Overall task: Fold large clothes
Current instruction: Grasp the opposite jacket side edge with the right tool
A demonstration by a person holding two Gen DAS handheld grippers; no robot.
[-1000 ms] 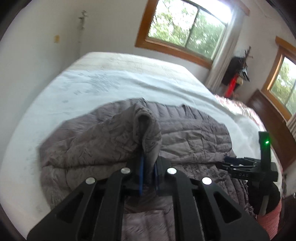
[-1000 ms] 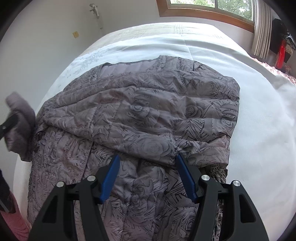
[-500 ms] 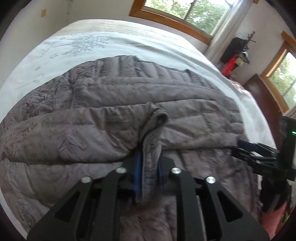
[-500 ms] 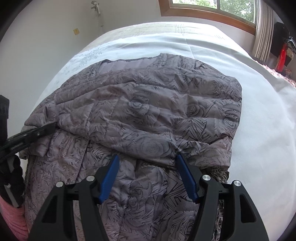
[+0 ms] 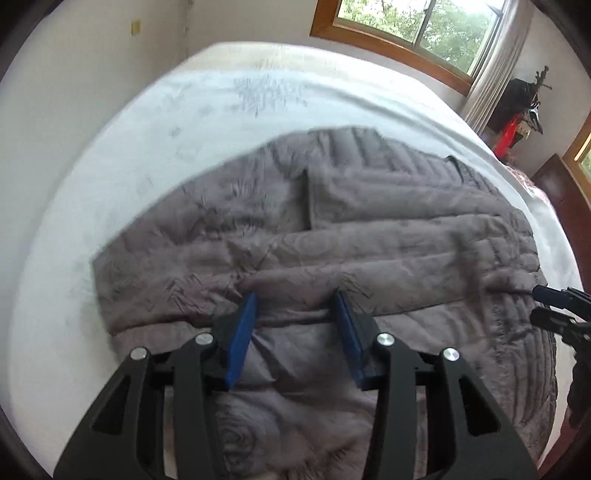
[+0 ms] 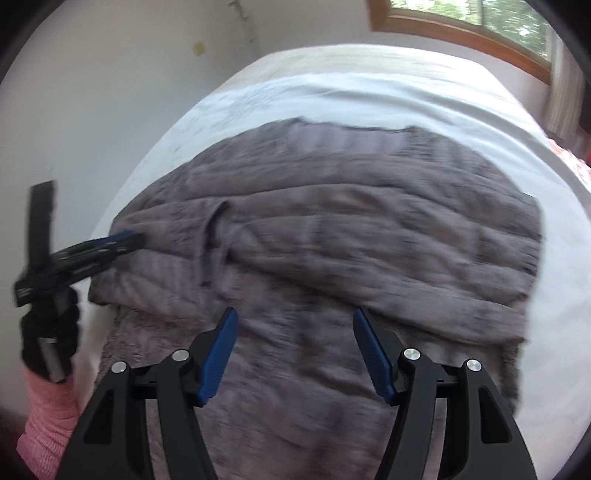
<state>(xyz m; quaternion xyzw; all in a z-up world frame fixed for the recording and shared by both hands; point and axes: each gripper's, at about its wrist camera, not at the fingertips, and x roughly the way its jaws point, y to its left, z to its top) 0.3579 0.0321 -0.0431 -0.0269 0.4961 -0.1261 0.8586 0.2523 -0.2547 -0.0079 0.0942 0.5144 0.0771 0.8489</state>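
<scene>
Left wrist view: my left gripper [image 5: 295,314] points down at the grey quilted jacket [image 5: 369,236], which lies spread across the white bed [image 5: 110,192]. Its jaws are opening, and the blue pads [image 5: 242,336] stand apart with only loose fabric under the gap; I see them pressing on nothing. A folded edge of the jacket runs across just beyond the fingertips, and a flap with a straight vertical edge lies farther ahead, slightly right of the fingers. Off to the right of my fingers, at the frame's edge, the tips of my right gripper [image 5: 554,306] reach in over the jacket's border. Beyond the bed, ahead and to the right, I see a wood-framed window [image 5: 406,26] and a pale curtain [image 5: 495,70].

In the right wrist view, which is blurred, my right gripper [image 6: 293,325] has its jaws standing wide, empty, above the jacket [image 6: 351,221]. A thick fold crosses just past the fingertips, and a rumpled ridge of cloth rises ahead and left of them. Far to the left of these fingers I see the left gripper [image 6: 125,240] at the jacket's left edge, carried by a hand [image 6: 50,332] in a dark glove with a pink sleeve [image 6: 48,424] below it. White bed [image 6: 369,85] shows beyond and on both sides of the jacket.
</scene>
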